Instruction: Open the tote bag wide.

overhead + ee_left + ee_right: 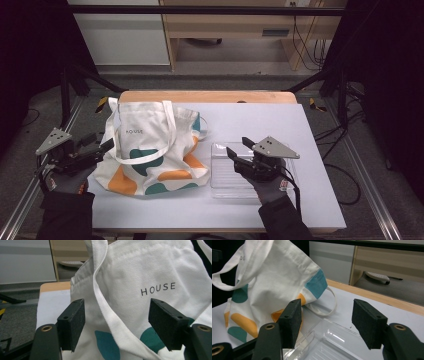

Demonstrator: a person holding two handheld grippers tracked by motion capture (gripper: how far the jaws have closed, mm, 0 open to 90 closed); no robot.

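White canvas tote bag (152,150) with orange and teal patches lies centre-left on the table (260,125). Left gripper (102,146), jaws spread, sits at its left edge. Right gripper (239,147), jaws spread and empty, hovers above the clear plastic tray (222,182), right of centre.

The white cotton tote bag (150,150) with teal and orange blotches is matt woven cloth, its hems ribbed with stitching and its weave slightly coarse in the left gripper view. The clear rectangular plastic tray (225,175) is glossy and smooth, throwing bright glints, with fine ridges moulded into its floor. The pale grey surface (260,120) looks matt and even, edged at the far side by a strip of light, smooth wood. The black tongs of the left gripper (115,325) and the right gripper (327,325) carry dull, faintly grainy pads, like dense foam or rubber.
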